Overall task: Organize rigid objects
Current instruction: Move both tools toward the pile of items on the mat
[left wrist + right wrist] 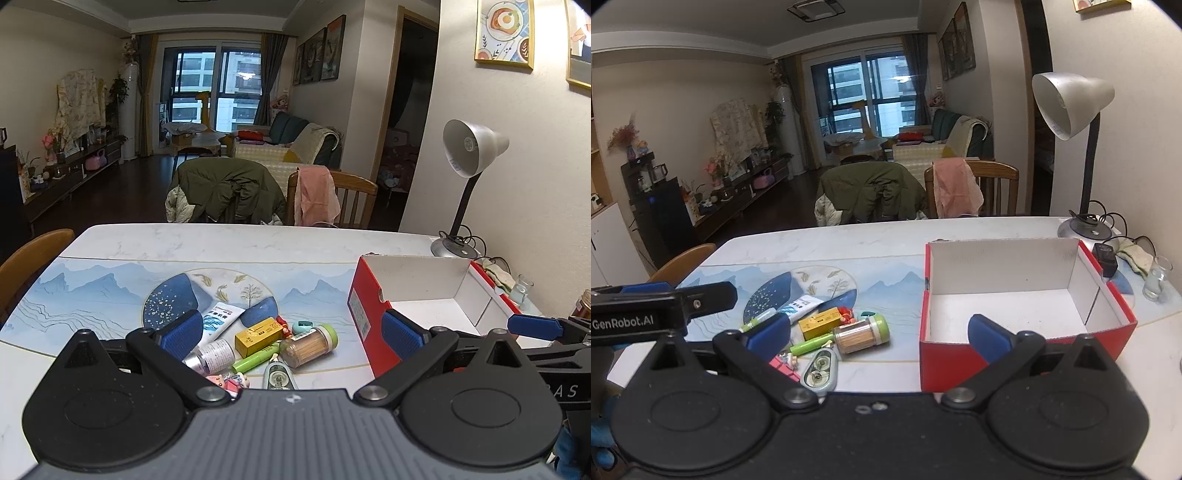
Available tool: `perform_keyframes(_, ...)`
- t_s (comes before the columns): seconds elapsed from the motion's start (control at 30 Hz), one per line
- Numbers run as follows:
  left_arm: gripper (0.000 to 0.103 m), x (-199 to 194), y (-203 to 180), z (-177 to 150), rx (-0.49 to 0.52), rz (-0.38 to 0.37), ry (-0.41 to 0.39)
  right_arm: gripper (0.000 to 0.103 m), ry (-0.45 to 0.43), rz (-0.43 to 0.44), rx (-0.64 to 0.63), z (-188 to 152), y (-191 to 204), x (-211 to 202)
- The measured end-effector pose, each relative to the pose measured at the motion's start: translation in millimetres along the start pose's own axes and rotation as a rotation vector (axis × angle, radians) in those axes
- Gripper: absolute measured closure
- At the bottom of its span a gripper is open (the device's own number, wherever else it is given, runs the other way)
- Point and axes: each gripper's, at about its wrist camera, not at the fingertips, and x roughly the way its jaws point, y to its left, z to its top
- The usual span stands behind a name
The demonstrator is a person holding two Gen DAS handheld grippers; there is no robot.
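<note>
From the left wrist camera, the left gripper hangs over the table with its blue pads spread wide and nothing between them; the heap of small things sits right ahead at 12 o'clock, the toothpick jar beside the yellow box, and the red box stands at 2 o'clock. From the right wrist camera, the right gripper is likewise spread and empty, the toothpick jar at 11 o'clock, the red box at 1 o'clock.
</note>
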Motion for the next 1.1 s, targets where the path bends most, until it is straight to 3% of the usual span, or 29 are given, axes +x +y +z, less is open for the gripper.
perform_keyframes(1.1, 0.0, 7.0, -24.1, -11.8, -0.048, 0.109, 0.06, 0.003, 0.075, 0.106, -0.043, -5.5, -27.8, 18.4)
